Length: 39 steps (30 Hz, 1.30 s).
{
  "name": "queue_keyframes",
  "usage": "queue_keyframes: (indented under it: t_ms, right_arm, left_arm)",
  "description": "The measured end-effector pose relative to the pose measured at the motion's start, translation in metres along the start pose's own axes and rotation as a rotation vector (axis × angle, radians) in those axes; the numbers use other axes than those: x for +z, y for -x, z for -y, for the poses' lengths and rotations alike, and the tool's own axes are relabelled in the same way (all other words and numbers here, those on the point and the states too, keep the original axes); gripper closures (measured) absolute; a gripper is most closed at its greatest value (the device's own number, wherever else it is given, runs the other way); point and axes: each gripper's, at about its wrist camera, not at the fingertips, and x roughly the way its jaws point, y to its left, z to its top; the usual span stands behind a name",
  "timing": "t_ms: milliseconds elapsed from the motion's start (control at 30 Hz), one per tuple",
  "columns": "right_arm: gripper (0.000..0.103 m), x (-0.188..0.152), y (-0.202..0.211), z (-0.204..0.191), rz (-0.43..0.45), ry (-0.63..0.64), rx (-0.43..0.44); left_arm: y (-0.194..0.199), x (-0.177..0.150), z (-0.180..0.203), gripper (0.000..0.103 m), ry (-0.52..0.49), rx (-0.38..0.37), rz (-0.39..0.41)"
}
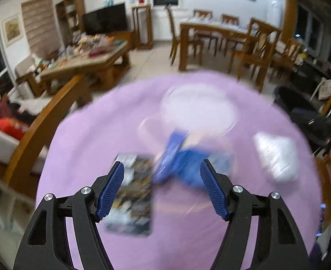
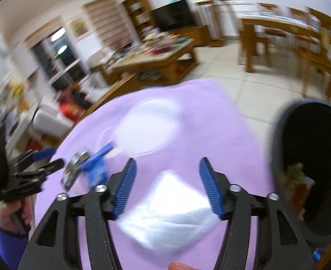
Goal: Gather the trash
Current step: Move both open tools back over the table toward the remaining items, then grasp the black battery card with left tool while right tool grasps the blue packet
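Our left gripper [image 1: 162, 175] hovers over the lilac-covered bench [image 1: 86, 157], fingers [image 1: 111, 189] released, nothing between them. Blue wrapper [image 1: 183, 166], crumpled, lies just ahead of the fingertips; a dark printed packet [image 1: 133, 193] beside it, under the left finger. Clear round plate [image 1: 199, 110] just beyond the wrapper, blurred. Our right gripper [image 2: 166, 182] also released, poised above a white crumpled tissue [image 2: 167, 211] that sits right of the wrapper. Black trash bin [image 2: 311, 162] stands off the bench's right edge, some scraps inside.
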Motion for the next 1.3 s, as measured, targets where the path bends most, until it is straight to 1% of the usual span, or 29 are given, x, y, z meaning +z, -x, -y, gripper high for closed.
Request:
queue_keyframes:
  t_ms: [33, 100, 200, 267, 333, 400, 433, 567, 600, 633, 700, 733, 767, 833, 867, 933, 967, 1100, 1167, 1233, 1267, 1300]
  right_arm:
    - [0.027, 0.001, -0.008, -0.016, -0.018, 0.034, 0.016]
    - [0.027, 0.001, -0.026, -0.049, -0.06, 0.106, 0.035]
    - [0.027, -0.001, -0.054, -0.081, -0.118, 0.178, 0.029]
    - [0.027, -0.003, -0.075, -0.095, -0.161, 0.211, 0.014]
    - [0.027, -0.003, -0.091, -0.104, -0.187, 0.245, -0.007]
    - [0.027, -0.007, -0.106, -0.111, -0.216, 0.28, -0.025]
    - [0.027, -0.007, -0.111, -0.113, -0.225, 0.291, -0.026]
    - [0.028, -0.01, -0.124, -0.123, -0.239, 0.334, -0.06]
    - [0.039, -0.01, -0.126, -0.125, -0.239, 0.342, -0.065]
    - [0.043, -0.009, -0.128, -0.126, -0.237, 0.346, -0.072]
    - [0.043, -0.009, -0.129, -0.124, -0.231, 0.346, -0.073]
    - [0.044, -0.01, -0.129, -0.122, -0.228, 0.341, -0.07]
    - [0.044, -0.01, -0.127, -0.121, -0.222, 0.334, -0.068]
    - [0.058, -0.009, -0.121, -0.119, -0.203, 0.321, -0.067]
    - [0.06, -0.009, -0.117, -0.118, -0.193, 0.316, -0.068]
    - [0.072, -0.006, -0.107, -0.116, -0.168, 0.303, -0.066]
    - [0.075, -0.005, -0.1, -0.112, -0.153, 0.293, -0.067]
    - [0.075, -0.002, -0.084, -0.107, -0.125, 0.28, -0.053]
    - [0.075, -0.001, -0.081, -0.104, -0.132, 0.27, -0.031]
    - [0.074, -0.001, -0.084, -0.106, -0.139, 0.261, -0.03]
    - [0.066, -0.001, -0.085, -0.105, -0.143, 0.263, -0.032]
    - [0.052, 0.0, -0.088, -0.105, -0.15, 0.259, -0.023]
  left_arm:
    - [-0.006, -0.007, -0.009, 0.033, 0.002, 0.009, -0.028]
    - [-0.014, -0.017, -0.015, 0.033, -0.009, 0.023, -0.063]
    - [-0.026, -0.023, -0.016, 0.033, -0.028, 0.011, -0.104]
    - [-0.034, -0.018, -0.015, 0.032, -0.032, -0.001, -0.11]
    - [-0.035, -0.023, -0.021, 0.032, -0.02, -0.014, -0.111]
    - [-0.04, -0.028, -0.034, 0.032, -0.003, -0.013, -0.117]
    - [-0.044, -0.028, -0.038, 0.031, 0.007, -0.02, -0.128]
    - [-0.042, -0.029, -0.038, 0.027, 0.003, -0.027, -0.11]
    - [-0.043, -0.028, -0.038, 0.026, 0.005, -0.025, -0.105]
    - [-0.044, -0.028, -0.038, 0.028, 0.009, -0.024, -0.101]
    - [-0.045, -0.025, -0.041, 0.032, 0.022, -0.02, -0.096]
    - [-0.044, -0.023, -0.042, 0.044, 0.026, -0.014, -0.089]
    - [-0.043, -0.022, -0.044, 0.044, 0.03, -0.012, -0.085]
    - [-0.041, -0.023, -0.047, 0.044, 0.043, -0.023, -0.079]
    - [-0.04, -0.023, -0.049, 0.044, 0.053, -0.025, -0.073]
    - [-0.034, -0.024, -0.05, 0.044, 0.072, -0.023, -0.046]
    - [-0.033, -0.023, -0.051, 0.044, 0.081, -0.021, -0.034]
    - [-0.02, -0.022, -0.046, 0.044, 0.093, -0.017, 0.002]
    - [-0.018, -0.016, -0.045, 0.044, 0.089, -0.014, 0.014]
    - [-0.013, -0.017, -0.044, 0.044, 0.089, -0.01, 0.026]
    - [-0.011, -0.015, -0.044, 0.044, 0.092, -0.007, 0.033]
    - [-0.006, -0.014, -0.044, 0.044, 0.099, -0.006, 0.044]
